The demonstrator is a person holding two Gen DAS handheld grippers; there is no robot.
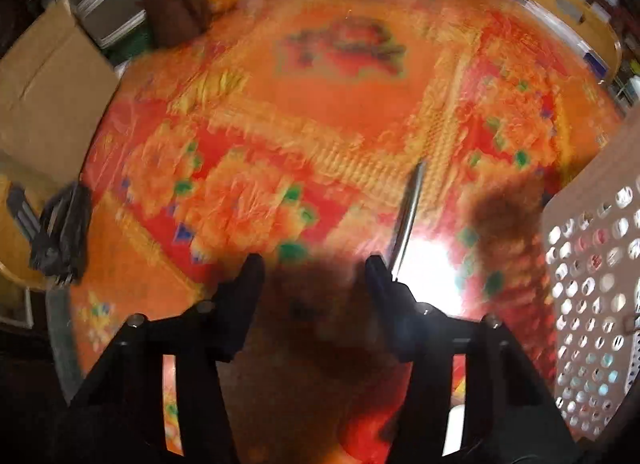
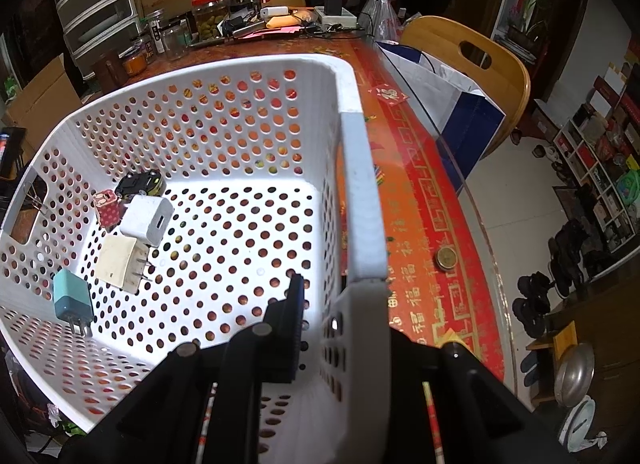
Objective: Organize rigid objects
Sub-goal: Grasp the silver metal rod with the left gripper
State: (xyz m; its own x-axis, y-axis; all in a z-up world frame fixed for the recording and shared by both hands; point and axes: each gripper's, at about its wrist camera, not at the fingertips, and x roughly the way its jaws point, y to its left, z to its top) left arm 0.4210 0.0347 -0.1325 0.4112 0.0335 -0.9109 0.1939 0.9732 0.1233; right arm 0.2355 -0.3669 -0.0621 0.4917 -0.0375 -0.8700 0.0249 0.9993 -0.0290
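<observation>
My right gripper [image 2: 340, 328] is shut on the near wall of a white perforated basket [image 2: 360, 184], one finger [image 2: 290, 328] inside and the other hidden outside. In the basket lie a white USB charger [image 2: 146, 220], a cream plug adapter [image 2: 118, 262], a teal charger [image 2: 74, 300], a pink patterned charger [image 2: 106, 208] and a black toy car [image 2: 140, 182]. My left gripper [image 1: 316, 268] is open and empty above the orange tablecloth [image 1: 320, 112]; the view is blurred. A thin metal rod [image 1: 408, 212] lies by its right finger. The basket wall [image 1: 592, 304] shows at the right.
A cardboard box [image 1: 48, 104] and a black object [image 1: 60, 232] sit at the table's left edge. Jars [image 2: 208, 16] and clutter line the far side. A wooden chair [image 2: 472, 60] with a blue-white bag [image 2: 452, 104] stands right. A brass-coloured round object [image 2: 446, 258] lies near the table's edge.
</observation>
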